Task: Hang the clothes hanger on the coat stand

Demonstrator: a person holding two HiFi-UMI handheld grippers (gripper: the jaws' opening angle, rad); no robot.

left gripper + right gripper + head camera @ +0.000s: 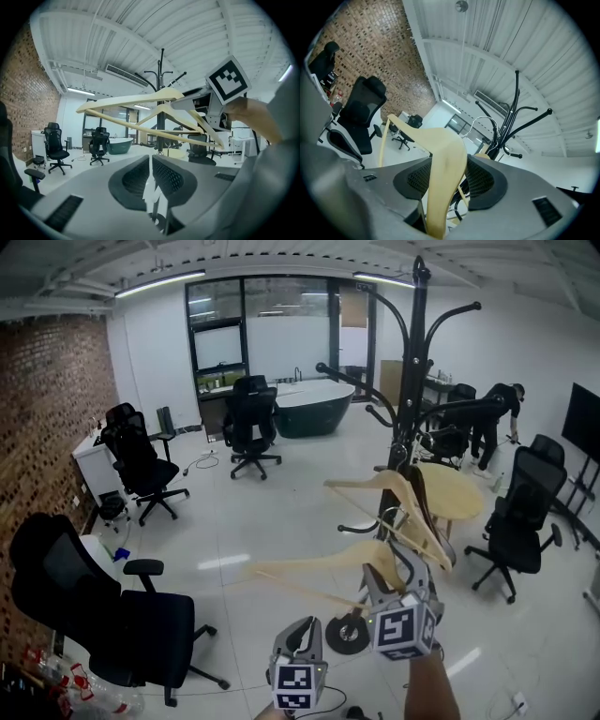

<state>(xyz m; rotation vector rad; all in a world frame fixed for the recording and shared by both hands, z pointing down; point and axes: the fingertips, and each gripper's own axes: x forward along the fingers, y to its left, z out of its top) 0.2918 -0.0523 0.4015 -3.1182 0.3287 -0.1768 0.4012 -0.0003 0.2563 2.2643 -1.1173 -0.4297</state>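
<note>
Gripped between the ribbed black pads (pixel 485 180) of the right gripper (pixel 449 176) is a pale wooden clothes hanger (pixel 445 154). The jaws stand fairly wide because they close on the broad shoulder of the wood, near its neck. Beyond the jaws, the hanger's thin silver wire hook (pixel 487 121) curls up and forward towards the tall black metal coat stand (pixel 513 112). It is near the stand's curved arms but appears not yet over any of them.

In the head view the hanger's long axis runs out to the left from the jaws, roughly level, so its far end is well away from the pole.

The left gripper (pixel 298 638) hangs lower and closer to the person. Its jaws are drawn almost together with nothing between them, and it does not touch the wood.

A second pale wooden hanger (pixel 403 493) shows higher up, close against the pole; I cannot tell whether it already hangs on an arm.

The right gripper is the nearer one to the stand. The stand lies ahead of and above the fingers, so the hook likely has to rise over an arm tip and then settle onto it.
</note>
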